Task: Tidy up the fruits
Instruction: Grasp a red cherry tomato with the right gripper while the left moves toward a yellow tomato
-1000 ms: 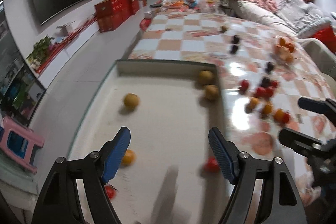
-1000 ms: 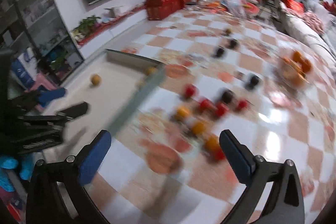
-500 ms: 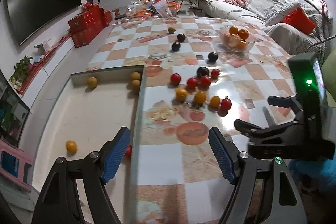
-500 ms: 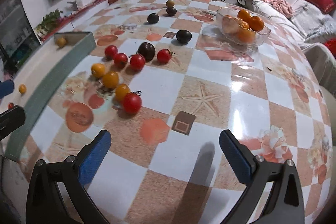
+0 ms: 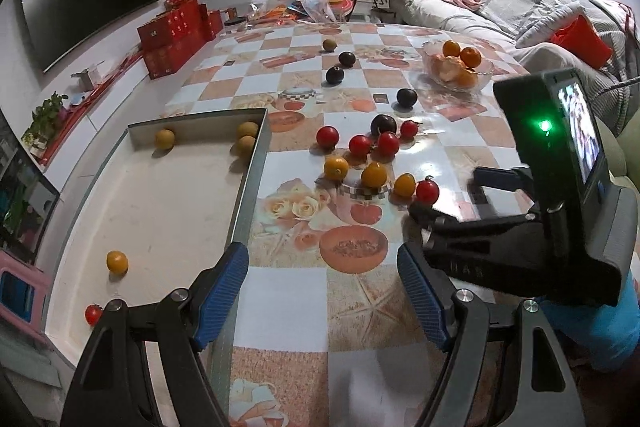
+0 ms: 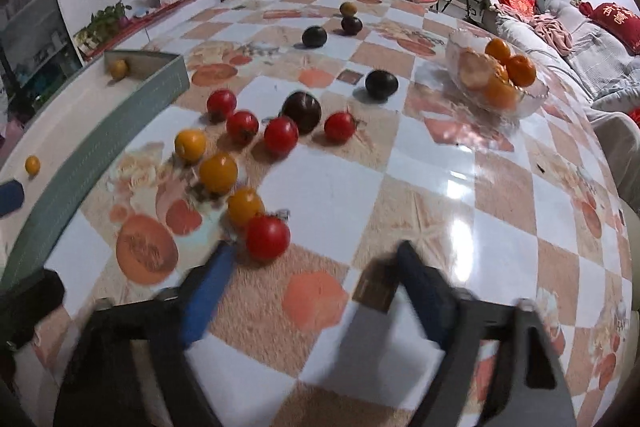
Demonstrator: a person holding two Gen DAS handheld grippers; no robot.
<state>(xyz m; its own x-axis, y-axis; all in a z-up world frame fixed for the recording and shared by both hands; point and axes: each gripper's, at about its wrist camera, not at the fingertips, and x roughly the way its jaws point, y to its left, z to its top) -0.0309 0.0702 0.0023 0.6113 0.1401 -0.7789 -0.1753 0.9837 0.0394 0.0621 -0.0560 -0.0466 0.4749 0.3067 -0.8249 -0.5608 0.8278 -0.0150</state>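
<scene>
Red, yellow and dark tomatoes lie in a loose cluster [image 5: 372, 155] on the checked tabletop. Nearest me is a red tomato [image 6: 267, 237] beside a yellow one [image 6: 245, 205]. My right gripper [image 6: 312, 267] hangs low over the table with its jaws closing. That red tomato sits just ahead of the left fingertip [image 6: 218, 263], and no pad presses on it. The same right gripper [image 5: 444, 193] shows beside the red tomato [image 5: 427, 191]. My left gripper [image 5: 322, 291] is open and holds nothing, over the edge of the grey tray [image 5: 244, 187].
The tray [image 6: 92, 147] holds three brownish round fruits [image 5: 165, 139], a yellow tomato [image 5: 117, 262] and a red one [image 5: 93, 314]. A glass bowl [image 6: 532, 99] of oranges stands at the right. Dark plums [image 6: 381, 83] lie farther back. A sofa borders the table's right side.
The left view has swung from over the tray to the table beside it. My right gripper has come lower and nearer to the closest red tomato, and its jaws have narrowed.
</scene>
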